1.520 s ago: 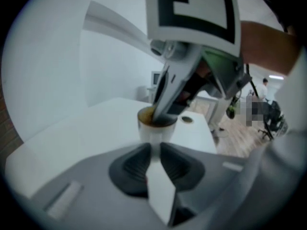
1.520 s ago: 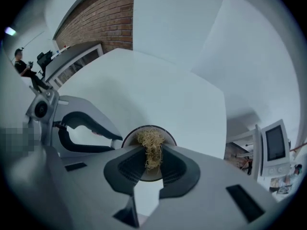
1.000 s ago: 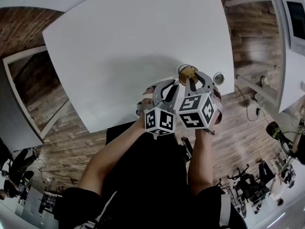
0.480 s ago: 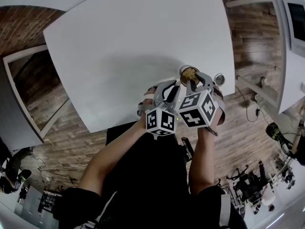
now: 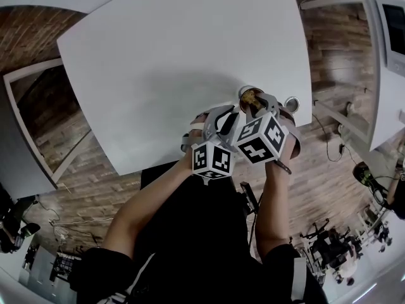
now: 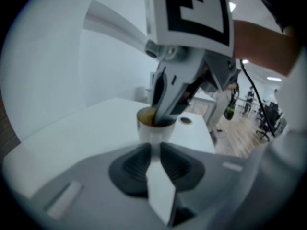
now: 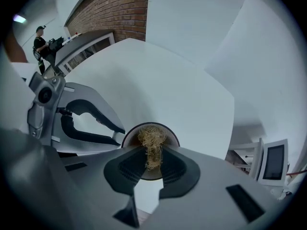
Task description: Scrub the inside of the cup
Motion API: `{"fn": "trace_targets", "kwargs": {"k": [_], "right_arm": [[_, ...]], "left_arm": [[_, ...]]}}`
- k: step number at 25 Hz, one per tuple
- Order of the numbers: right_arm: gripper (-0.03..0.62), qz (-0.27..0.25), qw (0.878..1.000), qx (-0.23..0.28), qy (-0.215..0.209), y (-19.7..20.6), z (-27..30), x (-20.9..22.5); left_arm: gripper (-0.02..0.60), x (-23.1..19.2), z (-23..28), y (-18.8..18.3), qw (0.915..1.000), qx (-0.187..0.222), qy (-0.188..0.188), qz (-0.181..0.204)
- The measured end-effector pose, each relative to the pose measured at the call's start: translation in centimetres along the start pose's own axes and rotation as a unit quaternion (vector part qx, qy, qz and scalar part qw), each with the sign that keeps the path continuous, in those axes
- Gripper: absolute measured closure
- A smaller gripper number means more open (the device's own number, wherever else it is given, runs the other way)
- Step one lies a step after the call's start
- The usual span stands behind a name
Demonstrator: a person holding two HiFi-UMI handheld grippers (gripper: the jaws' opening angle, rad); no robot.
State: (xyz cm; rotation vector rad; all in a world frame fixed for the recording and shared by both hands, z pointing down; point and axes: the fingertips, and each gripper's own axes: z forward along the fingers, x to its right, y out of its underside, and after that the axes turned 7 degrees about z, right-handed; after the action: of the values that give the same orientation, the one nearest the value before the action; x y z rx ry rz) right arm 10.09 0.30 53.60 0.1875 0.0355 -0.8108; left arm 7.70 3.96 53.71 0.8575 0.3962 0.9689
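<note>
A white cup point(image 5: 249, 94) with a brown inside stands near the table's front right edge. My left gripper point(image 5: 233, 114) is shut on it: in the left gripper view its pads point(image 6: 136, 163) pinch a white part of the cup point(image 6: 151, 126) from the side. My right gripper point(image 5: 255, 106) points down into the cup's mouth and is shut on a tan fibre scrubber point(image 7: 152, 146). The scrubber's tuft sits inside the cup's rim point(image 7: 169, 131). In the left gripper view the right gripper's fingers point(image 6: 169, 96) dip into the cup. The cup's bottom is hidden.
The white table point(image 5: 177, 62) stretches back and left from the cup. A small round metal piece point(image 5: 290, 102) lies just right of the cup, near the table's corner. Wooden floor and a black mat lie below the front edge. Another white desk point(image 5: 380, 62) stands at right.
The right gripper has tilted and shifted slightly over the cup's mouth. The cup and the left gripper stay where they were.
</note>
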Motion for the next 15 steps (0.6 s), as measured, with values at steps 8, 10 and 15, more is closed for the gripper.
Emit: {"fn": "trace_targets", "kwargs": {"k": [8,10,15], "right_arm": [[0.54,-0.005,0.999,-0.021,-0.031,-0.2,1.2,-0.6],[0.54,-0.001,0.998,-0.028,-0.052,0.0,1.0,-0.8],[0.54,0.011,0.997,-0.012,-0.079,0.3,-1.2,-1.1]], "left_arm": [[0.518,-0.1,0.0,0.2,1.0,0.005,-0.003,0.004],[0.518,-0.2,0.1,0.3,1.0,0.004,-0.003,0.003],[0.517,-0.3,-0.1,0.2,1.0,0.003,-0.009,0.002]]}}
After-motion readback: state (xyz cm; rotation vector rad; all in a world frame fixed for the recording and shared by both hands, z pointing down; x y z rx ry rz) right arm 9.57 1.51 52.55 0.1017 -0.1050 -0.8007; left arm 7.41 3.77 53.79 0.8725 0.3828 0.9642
